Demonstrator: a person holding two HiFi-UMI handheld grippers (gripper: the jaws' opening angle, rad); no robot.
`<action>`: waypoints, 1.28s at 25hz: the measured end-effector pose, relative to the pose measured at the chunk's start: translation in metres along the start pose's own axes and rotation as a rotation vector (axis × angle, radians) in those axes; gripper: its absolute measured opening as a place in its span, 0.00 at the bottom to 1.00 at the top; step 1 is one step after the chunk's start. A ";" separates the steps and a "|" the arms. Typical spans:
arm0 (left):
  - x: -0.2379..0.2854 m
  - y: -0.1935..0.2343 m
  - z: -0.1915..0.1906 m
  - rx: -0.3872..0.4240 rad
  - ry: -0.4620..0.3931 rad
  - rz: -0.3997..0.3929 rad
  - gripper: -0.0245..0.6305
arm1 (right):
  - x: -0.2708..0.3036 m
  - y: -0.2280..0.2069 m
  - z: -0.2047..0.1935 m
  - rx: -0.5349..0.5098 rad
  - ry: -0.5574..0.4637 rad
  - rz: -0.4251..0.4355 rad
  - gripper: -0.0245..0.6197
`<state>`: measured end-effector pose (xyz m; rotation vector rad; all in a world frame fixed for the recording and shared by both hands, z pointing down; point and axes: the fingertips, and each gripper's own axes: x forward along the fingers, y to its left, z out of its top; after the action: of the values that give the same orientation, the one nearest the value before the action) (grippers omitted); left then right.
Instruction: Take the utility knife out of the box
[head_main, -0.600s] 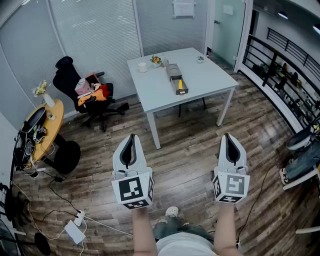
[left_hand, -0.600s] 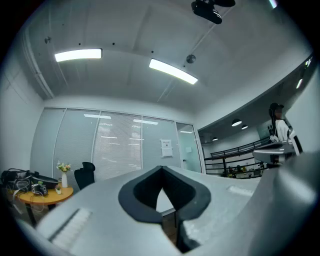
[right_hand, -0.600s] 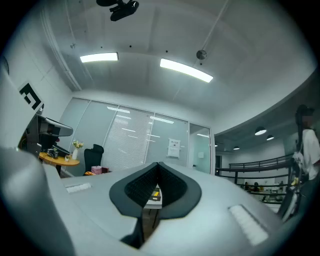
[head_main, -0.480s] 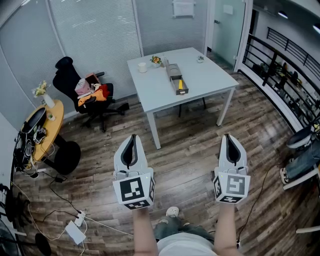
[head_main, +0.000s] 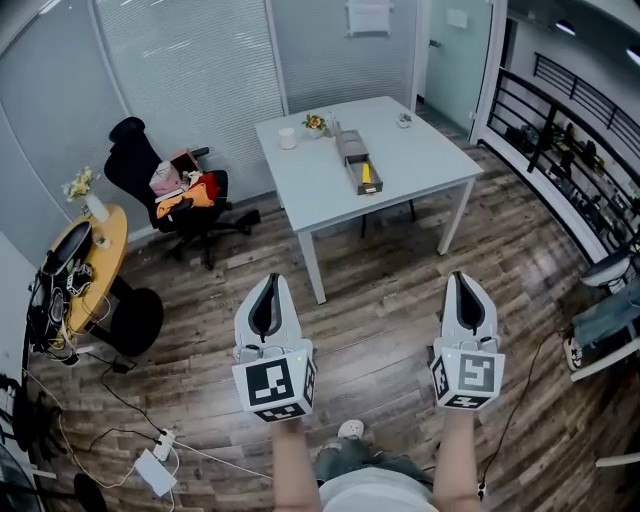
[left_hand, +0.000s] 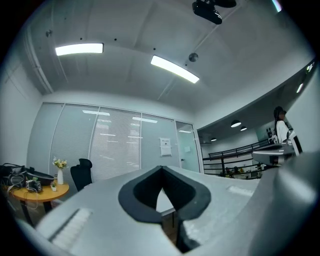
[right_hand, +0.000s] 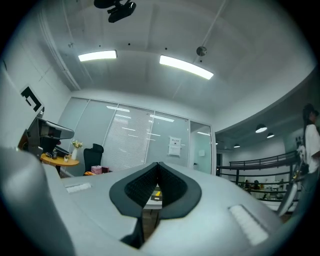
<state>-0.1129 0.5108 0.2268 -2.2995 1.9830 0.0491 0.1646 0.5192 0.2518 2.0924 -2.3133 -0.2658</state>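
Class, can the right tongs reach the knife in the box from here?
Probably not: the right tongs hang over floor, well short of the table where the knife lies in its box. Nothing blocks the path.

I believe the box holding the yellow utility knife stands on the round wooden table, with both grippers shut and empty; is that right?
Not quite: the head view shows the box with the yellow utility knife on the white rectangular table, not the round wooden table. The left gripper and right gripper are indeed shut and empty.
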 end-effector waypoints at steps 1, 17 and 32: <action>0.004 0.003 -0.001 0.002 0.000 -0.002 0.04 | 0.005 0.002 -0.001 0.001 0.000 -0.002 0.07; 0.075 0.037 -0.019 0.020 0.022 -0.029 0.04 | 0.073 0.018 -0.019 0.026 0.029 0.001 0.35; 0.182 0.051 -0.042 0.012 0.050 0.071 0.04 | 0.206 -0.002 -0.049 0.104 0.051 0.101 0.44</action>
<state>-0.1383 0.3195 0.2491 -2.2439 2.0827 -0.0140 0.1501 0.3095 0.2779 1.9918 -2.4441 -0.0911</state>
